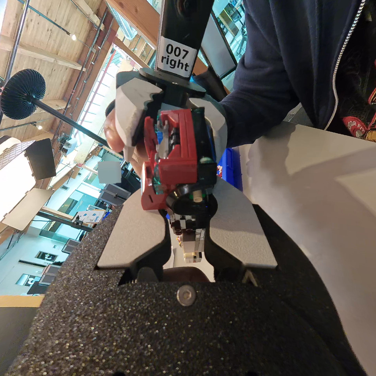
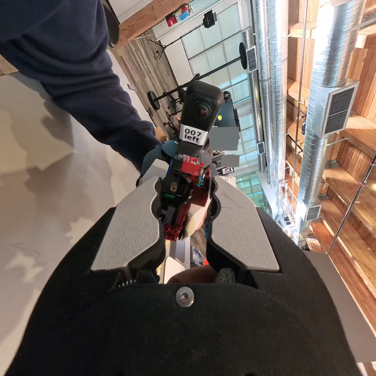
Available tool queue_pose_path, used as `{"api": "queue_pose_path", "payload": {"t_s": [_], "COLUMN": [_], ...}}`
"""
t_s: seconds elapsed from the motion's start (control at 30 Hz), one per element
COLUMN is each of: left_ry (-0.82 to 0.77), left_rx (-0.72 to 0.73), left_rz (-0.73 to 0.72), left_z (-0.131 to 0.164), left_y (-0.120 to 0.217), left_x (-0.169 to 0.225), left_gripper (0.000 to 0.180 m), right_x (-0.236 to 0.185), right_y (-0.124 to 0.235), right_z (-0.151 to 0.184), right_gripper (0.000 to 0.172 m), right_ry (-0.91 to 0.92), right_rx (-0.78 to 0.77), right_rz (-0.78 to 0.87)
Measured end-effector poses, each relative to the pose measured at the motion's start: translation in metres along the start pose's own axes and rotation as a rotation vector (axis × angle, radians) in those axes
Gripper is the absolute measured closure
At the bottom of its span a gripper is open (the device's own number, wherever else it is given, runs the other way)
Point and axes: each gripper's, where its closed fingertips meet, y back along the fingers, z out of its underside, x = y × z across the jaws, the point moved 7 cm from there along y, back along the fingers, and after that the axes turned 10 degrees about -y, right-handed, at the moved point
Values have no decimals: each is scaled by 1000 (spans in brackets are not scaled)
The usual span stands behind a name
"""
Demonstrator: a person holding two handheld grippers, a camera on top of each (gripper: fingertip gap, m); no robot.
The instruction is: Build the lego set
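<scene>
Two handheld grippers meet on one toy-brick vehicle [image 1: 175, 154], a red and black model car lifted clear of the white table [image 1: 305, 183] that fills the right side of the left wrist view. The left gripper [image 1: 188, 205], low in the centre of that frame, has its grey fingers [image 1: 140, 227] closed on the model's black, wheel-bearing end, where a cream axle peg [image 1: 198, 196] sticks out. The right gripper [image 2: 184, 195], seen at the centre of the right wrist view, clamps the opposite red bodywork from the far side. Gripping from both ends seemingly steadies the model in mid-air. A person's navy sleeve [image 2: 85, 85] crosses the upper left of that view.
</scene>
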Motion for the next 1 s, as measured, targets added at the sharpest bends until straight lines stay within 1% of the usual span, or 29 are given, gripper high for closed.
{"api": "queue_pose_path", "payload": {"t_s": [0.13, 0.27, 0.43, 0.67, 1.0], "left_ry": [9, 41, 75, 111, 122], "left_rx": [-27, -54, -72, -63, -52], "left_rz": [2, 6, 16, 32, 40], "left_z": [1, 4, 7, 10, 11], "left_y": [-1, 0, 0, 1, 0], "left_x": [-1, -3, -5, -4, -3], "left_gripper": [145, 145, 145, 145, 145], "right_x": [3, 4, 6, 6, 5], "right_y": [1, 2, 2, 1, 1], "right_z": [1, 4, 8, 11, 12], "right_gripper": [122, 129, 130, 130, 131], "right_ry": [-33, -47, -66, -72, -50], "right_rx": [-11, -19, -18, -20, -26], "right_rz": [-2, -4, -1, -4, -14]}}
